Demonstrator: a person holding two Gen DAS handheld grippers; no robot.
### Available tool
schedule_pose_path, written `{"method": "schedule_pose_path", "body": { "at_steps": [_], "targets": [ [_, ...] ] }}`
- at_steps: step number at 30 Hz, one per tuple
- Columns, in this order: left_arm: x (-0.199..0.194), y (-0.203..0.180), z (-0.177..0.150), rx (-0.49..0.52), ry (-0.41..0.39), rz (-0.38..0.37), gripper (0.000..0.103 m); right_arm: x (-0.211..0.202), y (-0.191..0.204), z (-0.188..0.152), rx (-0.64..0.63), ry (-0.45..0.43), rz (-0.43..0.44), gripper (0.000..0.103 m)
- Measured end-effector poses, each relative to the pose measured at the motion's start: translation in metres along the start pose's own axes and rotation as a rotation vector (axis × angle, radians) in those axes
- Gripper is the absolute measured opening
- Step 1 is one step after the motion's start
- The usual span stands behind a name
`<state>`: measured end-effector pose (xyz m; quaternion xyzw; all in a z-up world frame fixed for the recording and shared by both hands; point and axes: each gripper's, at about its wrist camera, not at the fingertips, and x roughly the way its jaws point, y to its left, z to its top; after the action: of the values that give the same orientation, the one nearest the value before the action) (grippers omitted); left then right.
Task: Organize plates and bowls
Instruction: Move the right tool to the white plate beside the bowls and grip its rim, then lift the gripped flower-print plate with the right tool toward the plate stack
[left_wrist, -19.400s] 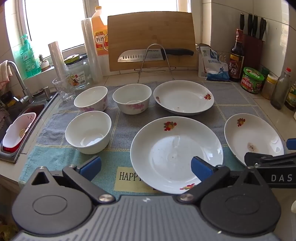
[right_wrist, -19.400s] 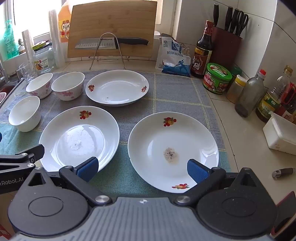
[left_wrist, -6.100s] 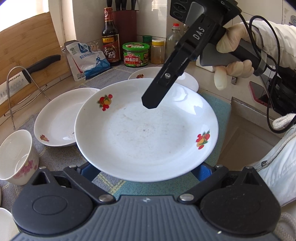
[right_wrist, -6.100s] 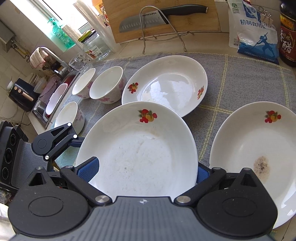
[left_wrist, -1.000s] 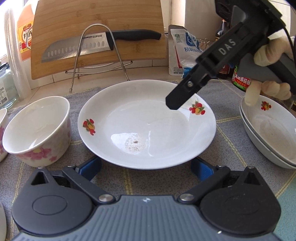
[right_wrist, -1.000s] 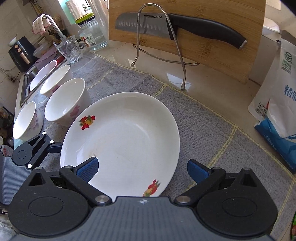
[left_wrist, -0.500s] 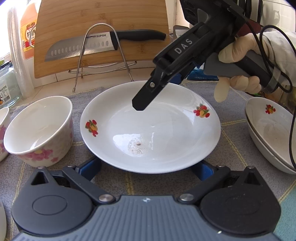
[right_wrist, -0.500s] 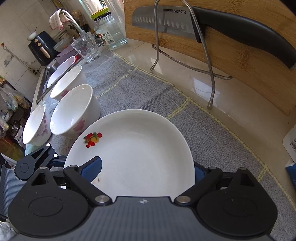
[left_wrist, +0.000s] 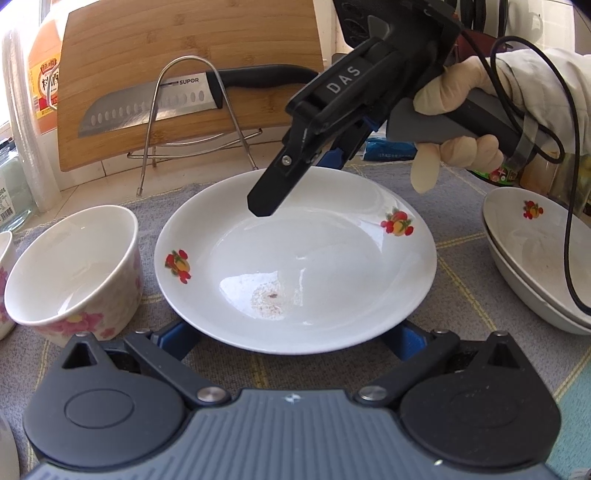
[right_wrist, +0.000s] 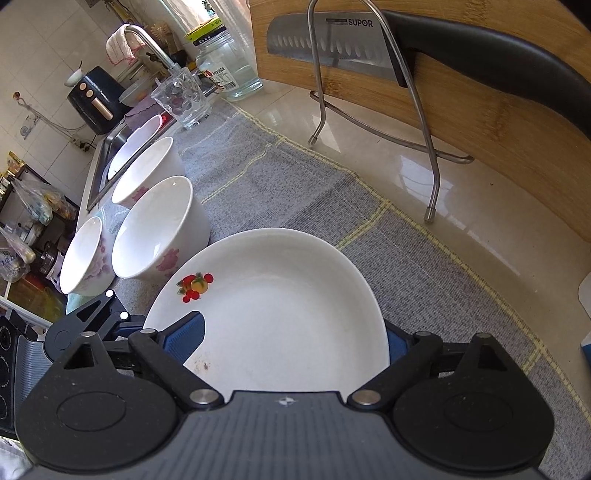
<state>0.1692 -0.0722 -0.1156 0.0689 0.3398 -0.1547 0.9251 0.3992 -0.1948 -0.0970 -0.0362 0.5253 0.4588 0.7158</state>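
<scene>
Tool (right_wrist: 293, 334) closing astride speckled plate (right_wrist: 280, 295).

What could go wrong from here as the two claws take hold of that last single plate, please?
1. The right claw is closing around the plate rim, one finger over the inside; glazed porcelain could slip out when lifted.
2. The left claw straddles the opposite rim; uneven lifting could tip the plate.
3. The nearest bowl sits close beside the plate, and a sideways swing might knock it. The stacked plates could chip if this one lands hard on them.
</scene>
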Motion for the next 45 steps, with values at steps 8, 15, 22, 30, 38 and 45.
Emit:
{"method": "schedule_pose_path", "body": {
  "at_steps": [8,15,22,30,38,45],
  "targets": [
    [0.002,0.001,0.002,0.013,0.013,-0.008,0.102,-0.004,0.003,-0.004,0.01,-0.003,-0.004,0.098],
    [-0.006,0.0,0.003,0.015,0.018,-0.017,0.101,-0.014,0.013,-0.008,0.018,-0.019,0.0,0.098],
    [-0.024,-0.005,0.006,0.03,0.021,-0.032,0.101,-0.027,0.029,-0.018,0.023,-0.036,-0.011,0.098],
    [-0.049,-0.012,0.007,0.057,0.017,-0.063,0.101,-0.044,0.048,-0.034,0.041,-0.064,-0.029,0.098],
    [-0.073,-0.022,0.005,0.094,0.016,-0.111,0.101,-0.064,0.066,-0.059,0.071,-0.098,-0.051,0.098],
    [-0.087,-0.032,0.002,0.134,0.018,-0.169,0.101,-0.08,0.08,-0.086,0.116,-0.132,-0.081,0.098]
  ]
}}
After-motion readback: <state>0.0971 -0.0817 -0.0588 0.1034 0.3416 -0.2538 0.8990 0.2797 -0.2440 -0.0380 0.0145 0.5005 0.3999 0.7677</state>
